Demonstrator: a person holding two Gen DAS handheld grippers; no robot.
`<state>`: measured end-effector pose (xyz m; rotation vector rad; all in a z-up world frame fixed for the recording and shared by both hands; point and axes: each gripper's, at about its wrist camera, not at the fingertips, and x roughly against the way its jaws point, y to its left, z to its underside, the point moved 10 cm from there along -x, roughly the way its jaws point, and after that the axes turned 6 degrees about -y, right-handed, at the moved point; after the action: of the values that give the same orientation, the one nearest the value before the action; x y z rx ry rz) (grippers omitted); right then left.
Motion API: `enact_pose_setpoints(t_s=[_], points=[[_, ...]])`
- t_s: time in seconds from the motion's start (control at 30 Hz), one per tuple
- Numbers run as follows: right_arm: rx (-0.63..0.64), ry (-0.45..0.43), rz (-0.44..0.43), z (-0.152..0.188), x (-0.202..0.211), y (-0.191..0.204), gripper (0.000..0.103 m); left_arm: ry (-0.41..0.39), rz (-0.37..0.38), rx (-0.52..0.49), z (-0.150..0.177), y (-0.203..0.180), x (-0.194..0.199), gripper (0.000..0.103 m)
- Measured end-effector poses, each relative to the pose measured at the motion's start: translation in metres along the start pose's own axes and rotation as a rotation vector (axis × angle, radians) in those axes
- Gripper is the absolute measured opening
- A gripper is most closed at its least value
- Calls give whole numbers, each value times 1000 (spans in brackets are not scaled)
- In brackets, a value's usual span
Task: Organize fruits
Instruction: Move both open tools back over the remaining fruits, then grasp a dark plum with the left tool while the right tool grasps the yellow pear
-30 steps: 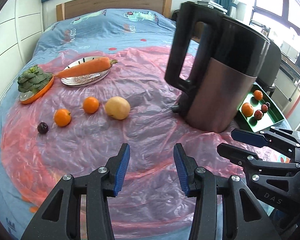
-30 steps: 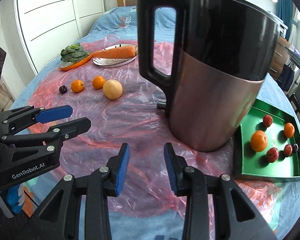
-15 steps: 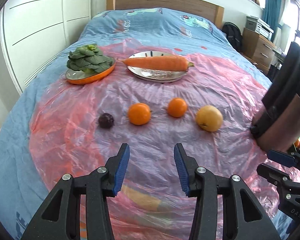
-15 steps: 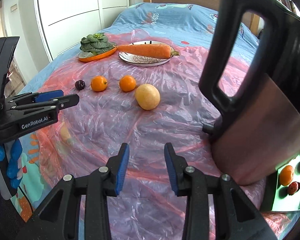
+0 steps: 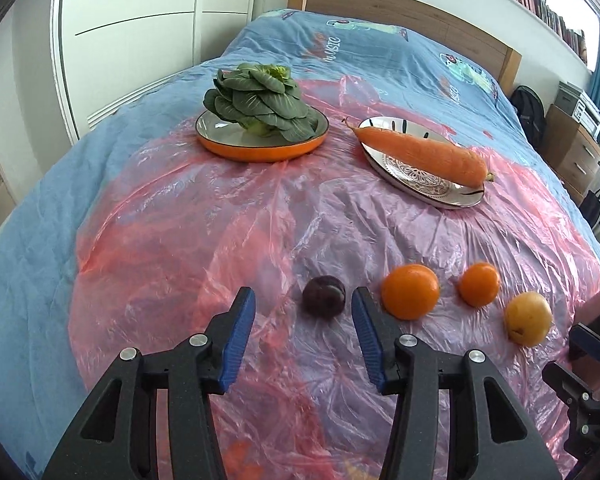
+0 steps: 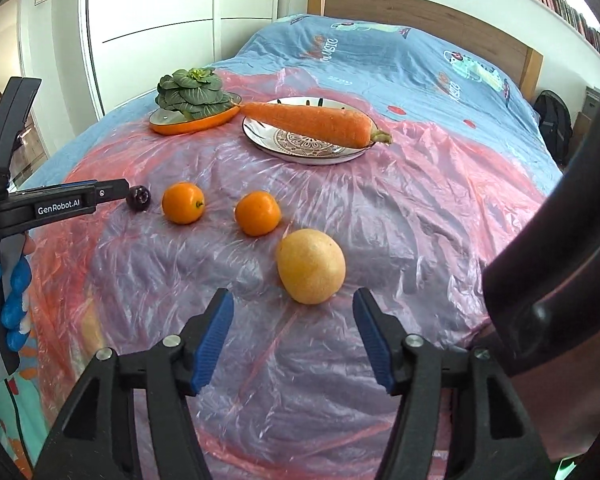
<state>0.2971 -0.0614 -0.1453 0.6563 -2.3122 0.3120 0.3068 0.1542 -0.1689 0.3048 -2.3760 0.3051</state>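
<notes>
We swung left gripper onto plum, jaws apart; right gripper (also apart) nears yellow fruit; both unpicked.

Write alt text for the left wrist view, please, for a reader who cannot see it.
The open left gripper points at a dark plum on pink plastic sheeting over a bed. Two oranges and a yellow fruit lie to its right; beyond, a leafy green and a carrot sit on separate plates.

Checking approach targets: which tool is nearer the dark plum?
Left. The left tool is open right at the dark plum; the right tool is open near the yellow fruit.
</notes>
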Motion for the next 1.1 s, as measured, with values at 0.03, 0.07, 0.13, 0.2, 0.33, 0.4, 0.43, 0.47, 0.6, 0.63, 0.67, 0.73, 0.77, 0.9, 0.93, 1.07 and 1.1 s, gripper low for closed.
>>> enact_pose_setpoints(t_s=[0.03, 0.07, 0.13, 0.2, 0.33, 0.4, 0.43, 0.47, 0.6, 0.63, 0.67, 0.73, 0.77, 0.9, 0.93, 1.07, 1.1], points=[[9, -2, 4, -1, -4, 0, 99, 6, 5, 4, 1, 1, -5, 44], [16, -4, 7, -2, -8, 0, 102, 11, 11, 7, 2, 1, -9, 44], [27, -10, 10, -4, -15, 0, 103, 17, 29, 10, 6, -1, -14, 44], [35, -13, 9, -4, -20, 0, 103, 21, 47, -1, 9, -6, -18, 44], [41, -19, 4, -6, -30, 0, 103, 26, 53, -20, 10, -10, -23, 44], [39, -20, -3, -7, -34, 1, 103, 28, 59, -17, 9, -11, -25, 44], [38, -21, -6, -7, -36, 1, 103, 27, 61, -20, 9, -11, -26, 44], [37, -21, -8, -8, -38, 1, 103, 26, 62, -25, 9, -12, -26, 44], [36, -25, -7, -11, -44, -1, 103, 26, 62, -50, 9, -16, -30, 43], [35, -25, -8, -11, -45, -1, 103, 26, 61, -57, 9, -17, -31, 42], [33, -26, -9, -12, -46, -2, 103, 26, 62, -60, 9, -17, -32, 39], [30, -20, -11, -11, -49, -4, 103, 29, 66, -60, 8, -17, -34, 37], [27, -16, -10, -10, -51, -4, 103, 29, 67, -59, 8, -17, -34, 36], [23, -10, -13, -9, -56, -5, 103, 30, 70, -59, 8, -16, -36, 32], [22, -10, -14, -8, -57, -5, 103, 30, 70, -60, 8, -16, -36, 32], [14, -7, -18, -7, -60, -6, 103, 30, 74, -66, 10, -14, -35, 30], [10, -8, -19, -7, -61, -6, 103, 30, 74, -68, 10, -14, -35, 30]])
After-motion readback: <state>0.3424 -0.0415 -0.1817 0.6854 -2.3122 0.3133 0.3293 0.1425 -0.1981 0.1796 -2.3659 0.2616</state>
